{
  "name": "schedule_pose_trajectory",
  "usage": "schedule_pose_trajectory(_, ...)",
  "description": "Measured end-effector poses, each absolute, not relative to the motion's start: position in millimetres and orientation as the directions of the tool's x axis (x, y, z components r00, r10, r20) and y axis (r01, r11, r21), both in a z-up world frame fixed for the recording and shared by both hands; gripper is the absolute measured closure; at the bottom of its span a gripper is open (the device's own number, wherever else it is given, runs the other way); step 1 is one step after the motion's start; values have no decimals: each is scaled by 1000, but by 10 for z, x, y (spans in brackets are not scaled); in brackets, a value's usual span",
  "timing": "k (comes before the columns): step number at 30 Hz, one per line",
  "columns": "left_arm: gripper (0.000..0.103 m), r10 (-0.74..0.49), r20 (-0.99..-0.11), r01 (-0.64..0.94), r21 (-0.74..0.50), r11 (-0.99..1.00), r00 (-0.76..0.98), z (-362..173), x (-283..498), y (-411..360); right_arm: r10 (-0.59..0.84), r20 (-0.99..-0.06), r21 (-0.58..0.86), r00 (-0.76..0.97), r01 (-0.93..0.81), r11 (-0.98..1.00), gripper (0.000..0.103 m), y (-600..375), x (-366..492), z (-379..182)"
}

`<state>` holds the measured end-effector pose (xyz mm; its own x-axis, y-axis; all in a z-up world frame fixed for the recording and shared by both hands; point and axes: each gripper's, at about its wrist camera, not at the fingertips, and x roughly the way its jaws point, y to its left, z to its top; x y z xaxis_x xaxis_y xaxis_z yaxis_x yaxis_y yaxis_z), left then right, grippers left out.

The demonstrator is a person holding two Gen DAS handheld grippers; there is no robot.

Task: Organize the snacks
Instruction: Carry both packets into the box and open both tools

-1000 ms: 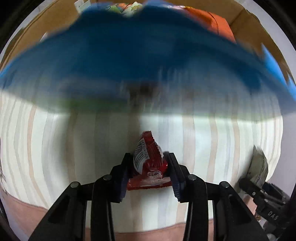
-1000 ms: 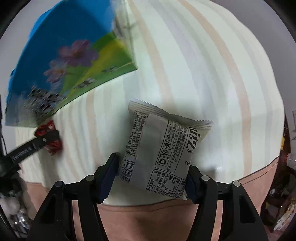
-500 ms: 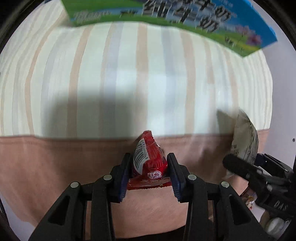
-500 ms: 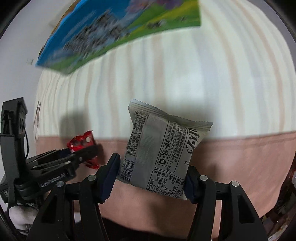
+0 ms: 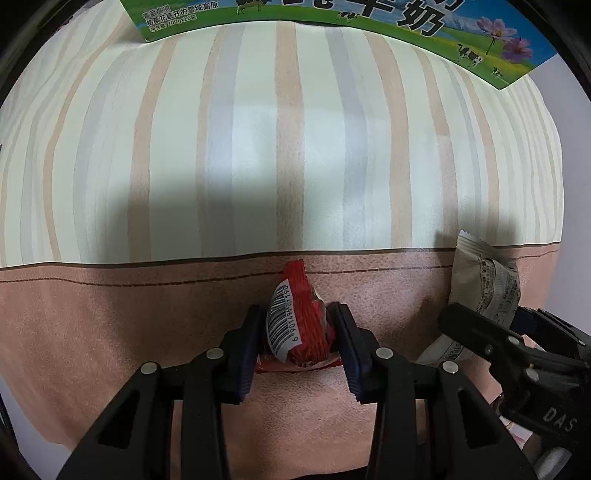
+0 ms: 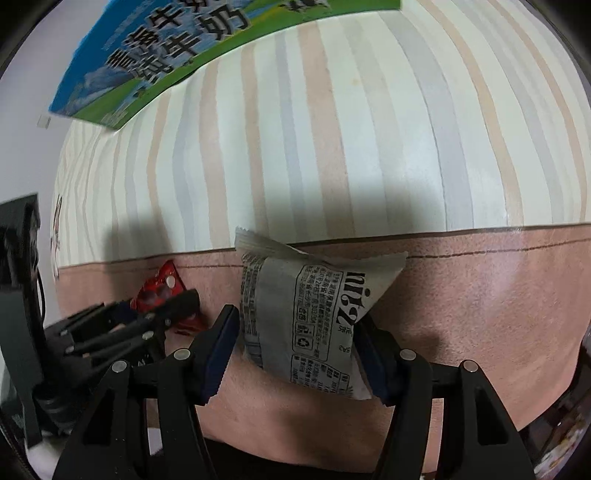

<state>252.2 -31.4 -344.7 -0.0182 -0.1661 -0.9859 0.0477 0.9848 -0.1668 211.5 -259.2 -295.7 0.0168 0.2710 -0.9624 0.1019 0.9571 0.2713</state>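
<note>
Red snack packet (image 5: 299,321) ×1, clamped in left tool (image 5: 298,338) | grey snack packet (image 6: 306,317) ×1, clamped in right tool (image 6: 299,350) | milk carton box (image 5: 369,22) ×1 on striped desk (image 5: 258,147)

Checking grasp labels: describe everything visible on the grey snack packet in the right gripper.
The grey snack packet is a soft pillow-style wrapper, pale grey-white, with a crimped zigzag top seam, black print, boxed text panels and a recycling mark. It looks like crinkly plastic film, sealed and puffy. The right gripper pinches its sides, pads pressing in, top seam pointing away from the camera. It hangs above the pink border of the striped tablecloth; whether it touches the cloth cannot be told.
</note>
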Motion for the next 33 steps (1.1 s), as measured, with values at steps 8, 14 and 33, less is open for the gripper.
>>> schedule_pose_trajectory(8,70,-165,-986,40,-164,986,18,-3249,2420,-320,246,-968,251,54,97,963,49,-2445,2132,-3022)
schedule_pose_trajectory(14,70,-211,-976,24,-210,977,57,-2949,2421,-229,310,-947,317,85,96,943,50,-2452,2076,-2792)
schedule_pose_trajectory(33,69,-305,-912,105,-286,952,274,-1090,3865,1,405,-845,406,350,-75,911,50,-2633,3555,-926)
